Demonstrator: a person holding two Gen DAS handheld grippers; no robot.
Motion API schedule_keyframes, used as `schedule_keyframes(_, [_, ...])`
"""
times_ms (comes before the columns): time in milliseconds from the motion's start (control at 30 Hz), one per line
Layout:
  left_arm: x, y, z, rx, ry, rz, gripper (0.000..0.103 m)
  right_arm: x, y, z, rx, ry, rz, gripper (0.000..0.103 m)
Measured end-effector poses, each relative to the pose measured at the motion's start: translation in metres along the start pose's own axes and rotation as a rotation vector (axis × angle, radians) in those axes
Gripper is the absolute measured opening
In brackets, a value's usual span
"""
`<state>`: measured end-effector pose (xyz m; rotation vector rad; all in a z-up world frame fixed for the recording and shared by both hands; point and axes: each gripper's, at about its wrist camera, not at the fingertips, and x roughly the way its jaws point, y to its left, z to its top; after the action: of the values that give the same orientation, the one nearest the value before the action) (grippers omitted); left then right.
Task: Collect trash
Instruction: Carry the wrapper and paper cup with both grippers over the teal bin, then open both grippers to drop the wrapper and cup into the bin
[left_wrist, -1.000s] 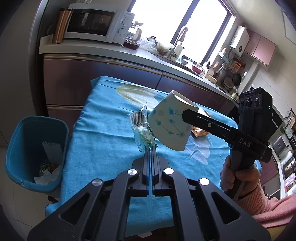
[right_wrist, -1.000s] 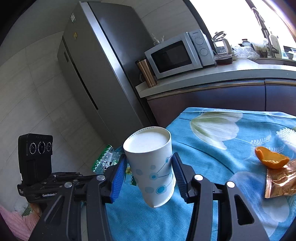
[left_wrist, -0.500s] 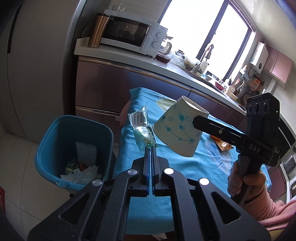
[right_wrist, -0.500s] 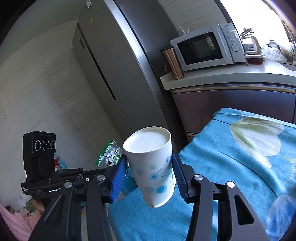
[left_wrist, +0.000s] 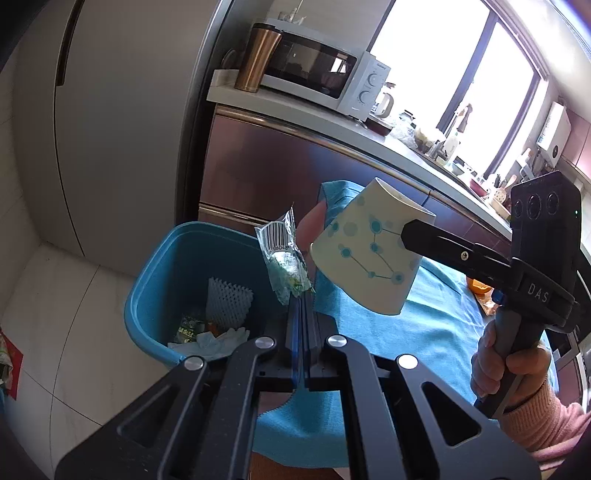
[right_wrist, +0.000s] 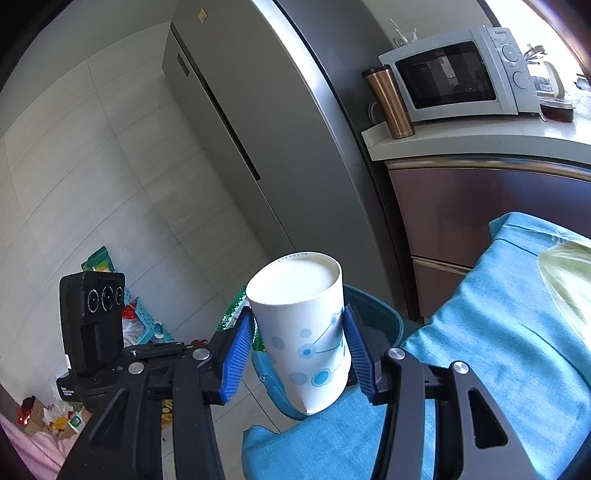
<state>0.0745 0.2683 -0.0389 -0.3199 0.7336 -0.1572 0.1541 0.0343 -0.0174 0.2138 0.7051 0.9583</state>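
Observation:
My left gripper (left_wrist: 303, 295) is shut on a crumpled clear-green wrapper (left_wrist: 282, 258) with a barcode, held above the near rim of the blue trash bin (left_wrist: 177, 266). The bin holds a white foam net and scraps. My right gripper (right_wrist: 299, 343) is shut on a white paper cup (right_wrist: 303, 332) with blue dots, upright between the blue pads (right_wrist: 236, 350). In the left wrist view the cup (left_wrist: 369, 258) hangs tilted just right of the wrapper, over the table's left edge. The bin's rim (right_wrist: 373, 306) shows behind the cup.
The table with a blue cloth (left_wrist: 424, 332) lies to the right, with orange peel (left_wrist: 478, 286) on it. A grey fridge (left_wrist: 122, 129) and a counter with a microwave (left_wrist: 317, 77) and copper tumbler (left_wrist: 256, 59) stand behind the bin. Bags and clutter (right_wrist: 140, 321) lie on the floor.
Both grippers have swung left off the table with the wrapper and cup still held. The bin has come from the far left to right under the wrapper.

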Motion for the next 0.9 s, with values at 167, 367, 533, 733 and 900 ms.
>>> schedule_keyframes(167, [0.009,0.017,0.002,-0.024,0.011,0.045,0.002,0.028,0.005,0.002,-0.004,0.036,0.002,0.048])
schedule_keyframes(367, [0.026,0.038,0.004,-0.053,0.043,0.088,0.002,0.065,0.001,0.002,0.026,0.102,-0.006,0.048])
schedule_keyframes(533, [0.043,0.051,0.005,-0.072,0.068,0.115,0.002,0.089,-0.002,0.001,0.044,0.151,-0.019,0.048])
schedule_keyframes(733, [0.064,0.06,0.003,-0.087,0.1,0.133,0.003,0.112,-0.005,-0.003,0.053,0.198,-0.059,0.048])
schedule_keyframes(900, [0.082,0.064,0.001,-0.093,0.123,0.136,0.003,0.126,-0.015,-0.006,0.104,0.237,-0.075,0.049])
